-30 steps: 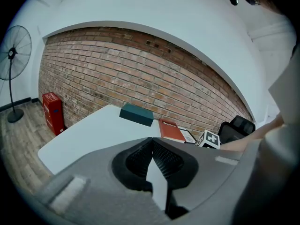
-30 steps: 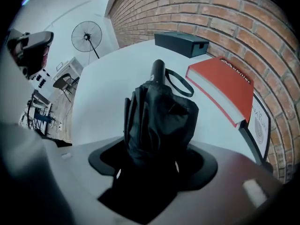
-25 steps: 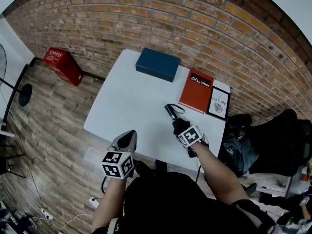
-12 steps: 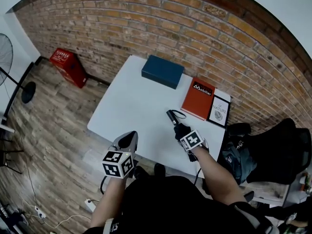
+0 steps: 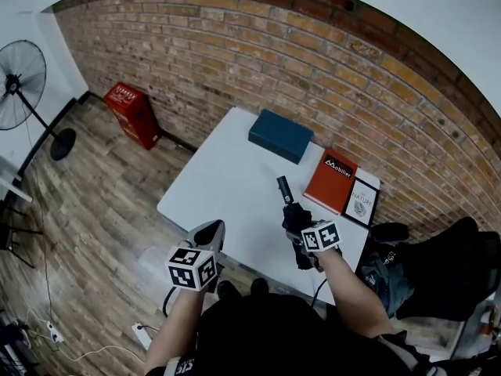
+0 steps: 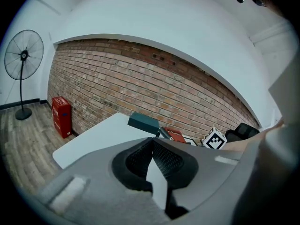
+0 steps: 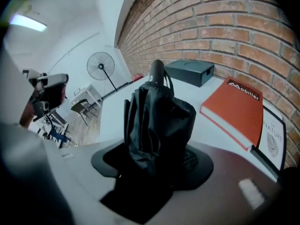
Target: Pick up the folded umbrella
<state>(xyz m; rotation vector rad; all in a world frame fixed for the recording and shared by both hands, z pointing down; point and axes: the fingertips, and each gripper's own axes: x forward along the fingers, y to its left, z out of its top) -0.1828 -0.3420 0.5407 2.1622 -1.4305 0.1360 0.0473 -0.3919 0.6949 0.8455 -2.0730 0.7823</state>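
R gripper [image 5: 299, 229], jaws just closing, clamps black folded fabric umbrella [image 7: 159, 111]: squeeze firm, lift straight up; L gripper [image 5: 210, 232], near left, closed, empty.

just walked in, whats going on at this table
A person holds a gripper in each hand over a white table. The right gripper has just been closing its jaws on the black folded umbrella, which sits between them with its handle end pointing away, seemingly raised off the table. The left gripper is shut and empty, near the table's front edge. A blue box and an orange book lie near the brick wall.
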